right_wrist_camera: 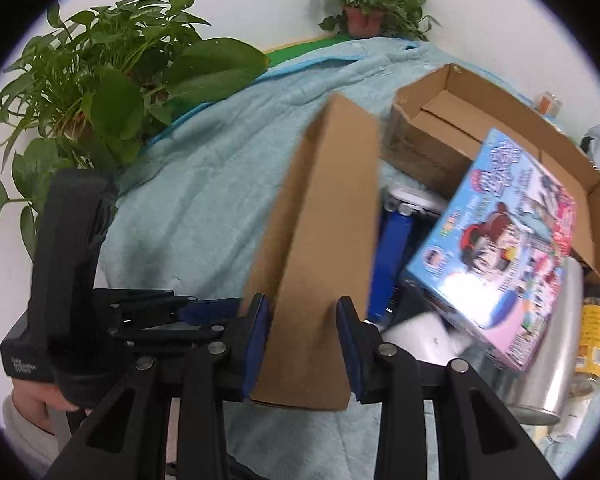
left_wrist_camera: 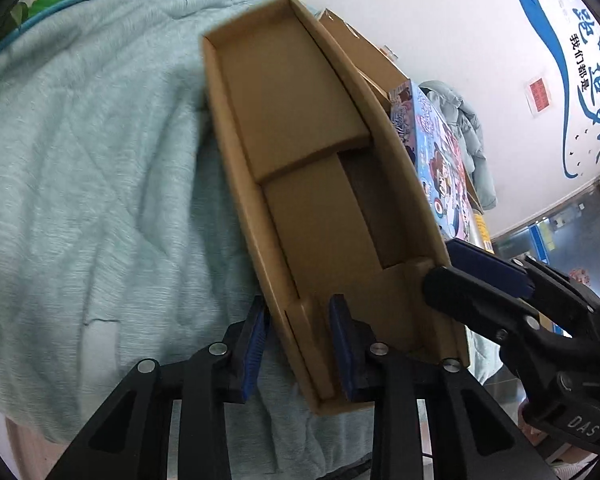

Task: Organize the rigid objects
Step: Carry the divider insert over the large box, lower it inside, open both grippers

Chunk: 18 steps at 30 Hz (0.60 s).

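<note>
A long, shallow open cardboard box [left_wrist_camera: 320, 208] is held tilted above a teal blanket [left_wrist_camera: 100, 200]. My left gripper [left_wrist_camera: 298, 340] straddles the box's left wall at the near corner, with its blue pads [left_wrist_camera: 342, 344] pressing on the wall and a folded flap. My right gripper [left_wrist_camera: 440, 264] clamps the box's right wall. In the right wrist view the same box [right_wrist_camera: 324, 240] shows as a blurred brown wall between my right gripper's [right_wrist_camera: 302, 340] pads. The left gripper [right_wrist_camera: 220, 310] reaches in from the left, with a hand around its handle.
A larger open carton [right_wrist_camera: 440, 120] sits at the right, holding a colourful toy box [right_wrist_camera: 500, 260]. Beside it are a steel bottle [right_wrist_camera: 552, 340] and a yellow-labelled jar [right_wrist_camera: 594, 336]. Potted plants [right_wrist_camera: 100, 92] stand along the white wall. A pale jacket [left_wrist_camera: 464, 128] hangs beyond.
</note>
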{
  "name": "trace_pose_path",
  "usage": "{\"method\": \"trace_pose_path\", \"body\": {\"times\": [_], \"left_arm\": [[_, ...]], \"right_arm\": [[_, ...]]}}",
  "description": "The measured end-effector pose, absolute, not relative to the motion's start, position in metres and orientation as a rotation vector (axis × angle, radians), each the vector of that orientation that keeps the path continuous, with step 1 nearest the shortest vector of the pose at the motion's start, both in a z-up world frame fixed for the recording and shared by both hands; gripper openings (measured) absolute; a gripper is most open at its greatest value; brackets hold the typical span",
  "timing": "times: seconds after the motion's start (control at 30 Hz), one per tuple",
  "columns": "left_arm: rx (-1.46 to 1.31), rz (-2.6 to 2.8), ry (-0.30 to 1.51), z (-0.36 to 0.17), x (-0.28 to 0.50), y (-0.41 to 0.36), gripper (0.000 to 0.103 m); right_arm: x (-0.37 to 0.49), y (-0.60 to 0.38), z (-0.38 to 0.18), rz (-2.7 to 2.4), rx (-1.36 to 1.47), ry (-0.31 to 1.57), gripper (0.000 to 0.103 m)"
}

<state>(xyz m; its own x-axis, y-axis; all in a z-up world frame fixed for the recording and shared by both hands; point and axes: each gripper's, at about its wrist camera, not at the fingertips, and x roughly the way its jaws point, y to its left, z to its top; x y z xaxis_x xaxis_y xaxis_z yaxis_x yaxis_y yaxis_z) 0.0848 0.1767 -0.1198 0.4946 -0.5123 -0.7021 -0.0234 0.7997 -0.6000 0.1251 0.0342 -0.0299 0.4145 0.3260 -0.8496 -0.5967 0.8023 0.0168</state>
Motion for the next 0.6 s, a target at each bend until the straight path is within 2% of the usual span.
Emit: {"method": "trace_pose_path", "body": {"times": [0.13,0.23,0.6], "left_arm": [[-0.575,-0.284,0.992,-0.115,0.085,0.174,0.018],[-0.544,-0.247,0.942,-0.102,0.078,0.173,0.017],[-0.36,-0.141,0.837,-0.047,0.067,0.161,0.016]], "right_arm": [[0.118,0.032,-0.029,0.557,-0.345,0.966,0.033],[0.113,0.038,-0.037,0.543,-0.394,0.982,0.027],[0.119,0.017,-0.035,0.598,-0.201,1.048,0.024]]}}
